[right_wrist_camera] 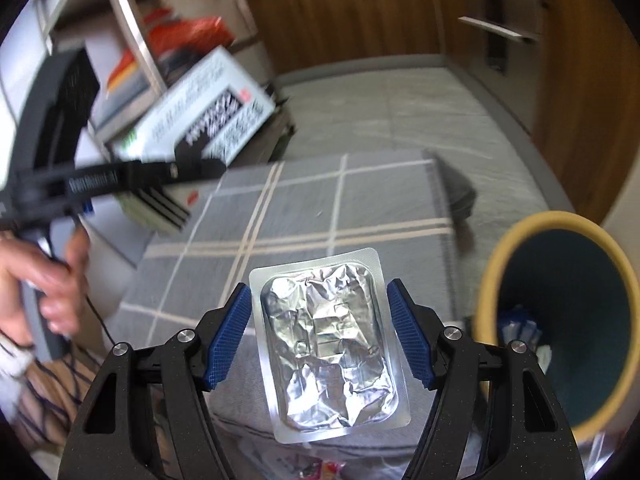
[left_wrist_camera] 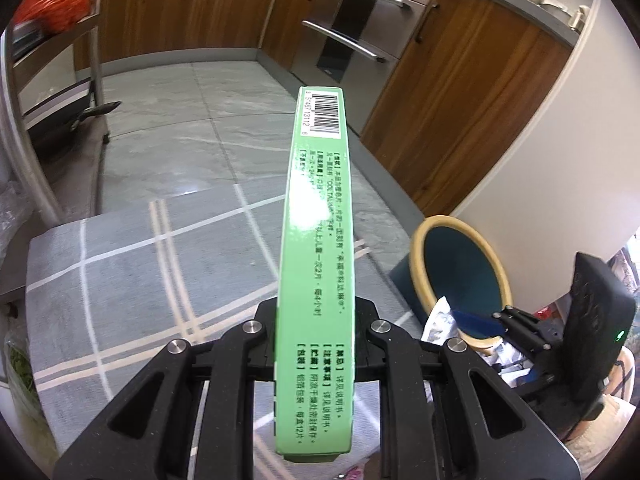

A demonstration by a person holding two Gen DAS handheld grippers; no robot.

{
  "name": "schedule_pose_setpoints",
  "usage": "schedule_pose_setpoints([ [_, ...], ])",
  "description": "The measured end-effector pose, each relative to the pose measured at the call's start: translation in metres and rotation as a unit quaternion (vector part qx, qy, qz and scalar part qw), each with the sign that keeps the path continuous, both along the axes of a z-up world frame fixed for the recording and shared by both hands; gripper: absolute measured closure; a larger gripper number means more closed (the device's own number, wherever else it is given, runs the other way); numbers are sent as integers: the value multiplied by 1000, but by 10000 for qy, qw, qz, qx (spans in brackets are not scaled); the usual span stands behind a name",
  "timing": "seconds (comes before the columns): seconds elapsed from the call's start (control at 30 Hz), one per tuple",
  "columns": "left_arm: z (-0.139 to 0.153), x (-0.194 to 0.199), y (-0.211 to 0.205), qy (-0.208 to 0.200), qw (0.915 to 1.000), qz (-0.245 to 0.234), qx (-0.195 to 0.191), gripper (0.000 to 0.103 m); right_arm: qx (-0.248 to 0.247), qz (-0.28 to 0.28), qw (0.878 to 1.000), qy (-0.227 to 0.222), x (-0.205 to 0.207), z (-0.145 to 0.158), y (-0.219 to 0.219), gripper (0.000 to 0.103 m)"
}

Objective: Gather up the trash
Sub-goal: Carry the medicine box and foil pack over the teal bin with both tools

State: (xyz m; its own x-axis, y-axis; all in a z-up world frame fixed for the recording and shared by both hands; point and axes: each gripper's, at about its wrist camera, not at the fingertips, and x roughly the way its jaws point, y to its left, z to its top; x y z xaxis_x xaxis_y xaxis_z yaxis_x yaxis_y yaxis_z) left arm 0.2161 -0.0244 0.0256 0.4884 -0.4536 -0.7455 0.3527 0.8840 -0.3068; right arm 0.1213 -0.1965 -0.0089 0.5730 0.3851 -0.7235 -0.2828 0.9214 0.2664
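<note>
Left wrist view: box pinched, bin at right

Left gripper (left_wrist_camera: pixel 316 344) pinches one green box (left_wrist_camera: pixel 320 240) above the checked surface (left_wrist_camera: pixel 140 280). Right gripper (right_wrist_camera: pixel 320 336), spread, flanks one foil pack (right_wrist_camera: pixel 332 340), contact unclear. One bin (right_wrist_camera: pixel 560 320) stands past the surface's right edge.

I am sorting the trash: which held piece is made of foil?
The empty blister pack between the right claw's pads; the left claw holds a green carton.
</note>
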Motion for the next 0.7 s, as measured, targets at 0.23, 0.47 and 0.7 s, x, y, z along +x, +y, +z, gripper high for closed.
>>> schedule_pose_setpoints([
  [0.23,5,-7,-46,-14,9988,-474,-120,85,456,-833,9949,-332,-24,29,-50,32],
  [0.47,3,-16,-105,40,9946,-1019,-201,85,603,-1452,9863,-491,-40,32,-91,32],
  [0.7,-11,-19,-160,210,9885,-1488,-143,85,725,-2106,9738,-467,-50,22,-145,32],
])
